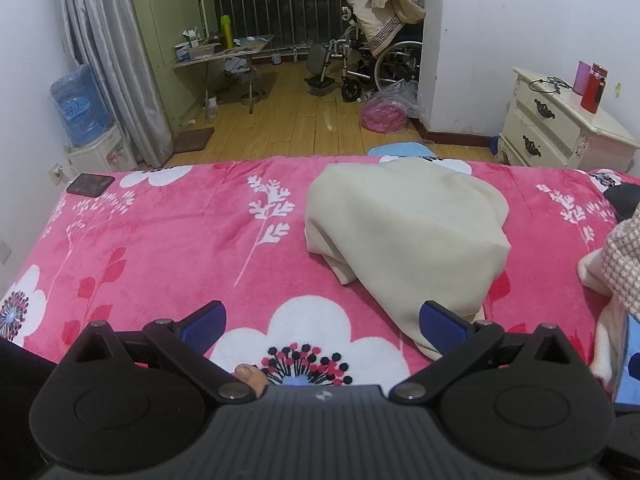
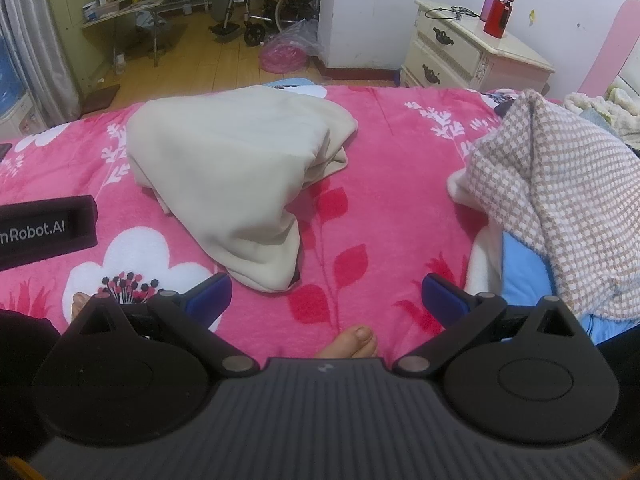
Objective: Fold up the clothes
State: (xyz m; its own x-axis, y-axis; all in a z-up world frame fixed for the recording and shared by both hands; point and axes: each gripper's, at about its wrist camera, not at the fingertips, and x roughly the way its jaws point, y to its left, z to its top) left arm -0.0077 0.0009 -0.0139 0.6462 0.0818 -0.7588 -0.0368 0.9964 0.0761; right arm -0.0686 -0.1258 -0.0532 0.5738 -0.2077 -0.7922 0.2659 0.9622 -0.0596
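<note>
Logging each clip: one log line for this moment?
left tongs open, empty | right tongs open, empty | cream garment bunched on pink blanket, unheld

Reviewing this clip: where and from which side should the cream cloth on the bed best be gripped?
Probably its near corner, where the cream cloth narrows to a bunched tip resting on the pink blanket. Come in low from the near side; that tip lies just ahead of the open right gripper, and the open left gripper could take the edge alongside.
</note>
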